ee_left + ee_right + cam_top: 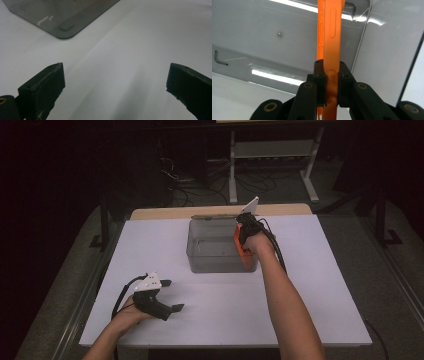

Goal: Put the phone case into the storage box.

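Observation:
A clear grey plastic box [215,262] stands open at the middle-back of the white table [310,310]. My right gripper [331,72] is shut on an orange phone case [332,30], which it holds edge-on by its lower end. In the high view the orange case [238,245] hangs at the box's right wall, under the right hand. The box floor [262,37] lies below it in the right gripper view. My left gripper [174,295] rests near the table's front left, jaws wide open. Nothing but bare table lies between the left gripper [115,75] jaws. A box corner [62,15] lies ahead of it.
A small bent metal key [219,58] lies on the box floor. A wooden strip [165,212] edges the table's far side. Behind it stand a white metal frame [272,150] and cables on the dark floor. Bare tabletop surrounds the box.

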`<state>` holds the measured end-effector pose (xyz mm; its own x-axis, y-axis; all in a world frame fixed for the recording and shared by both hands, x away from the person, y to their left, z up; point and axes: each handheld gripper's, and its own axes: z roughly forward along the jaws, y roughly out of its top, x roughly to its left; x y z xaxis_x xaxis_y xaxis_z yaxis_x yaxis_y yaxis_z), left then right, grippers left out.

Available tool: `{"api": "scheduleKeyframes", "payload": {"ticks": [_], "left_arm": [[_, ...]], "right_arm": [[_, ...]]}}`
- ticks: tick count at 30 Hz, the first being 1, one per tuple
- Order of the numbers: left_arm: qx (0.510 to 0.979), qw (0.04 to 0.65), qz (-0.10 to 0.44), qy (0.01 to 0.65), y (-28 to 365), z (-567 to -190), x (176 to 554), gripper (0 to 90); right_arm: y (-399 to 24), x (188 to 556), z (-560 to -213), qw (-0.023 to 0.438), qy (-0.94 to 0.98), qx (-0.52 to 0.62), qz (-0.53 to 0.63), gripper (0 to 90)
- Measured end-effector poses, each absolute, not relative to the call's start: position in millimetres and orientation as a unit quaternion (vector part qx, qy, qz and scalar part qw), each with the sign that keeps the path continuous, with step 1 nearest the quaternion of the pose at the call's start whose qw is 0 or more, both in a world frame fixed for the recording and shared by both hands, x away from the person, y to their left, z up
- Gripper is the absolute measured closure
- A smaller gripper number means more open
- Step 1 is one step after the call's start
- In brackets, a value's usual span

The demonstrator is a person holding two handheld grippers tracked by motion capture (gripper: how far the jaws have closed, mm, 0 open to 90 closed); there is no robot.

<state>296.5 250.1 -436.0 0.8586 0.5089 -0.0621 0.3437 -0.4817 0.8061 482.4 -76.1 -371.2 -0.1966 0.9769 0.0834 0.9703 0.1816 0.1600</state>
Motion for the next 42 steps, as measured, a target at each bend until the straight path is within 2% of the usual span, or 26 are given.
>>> {"api": "scheduleKeyframes", "payload": {"ticks": [13,27,42], "left_arm": [[0.856,0.444,0.092,0.248,250.2,-436.1,296.5,1.5],[0.855,0.446,0.092,0.249,249.8,-436.3,296.6,1.5],[0.857,0.443,0.092,0.246,249.4,-436.5,296.6,1.5]], "right_arm": [[-75.0,482.7,-372.5,0.017,0.772,0.629,0.087,77.3],[-77.3,480.9,-364.6,0.027,0.778,0.621,0.094,68.2],[-81.1,479.5,-352.2,0.039,0.778,0.618,0.1,66.6]]}}
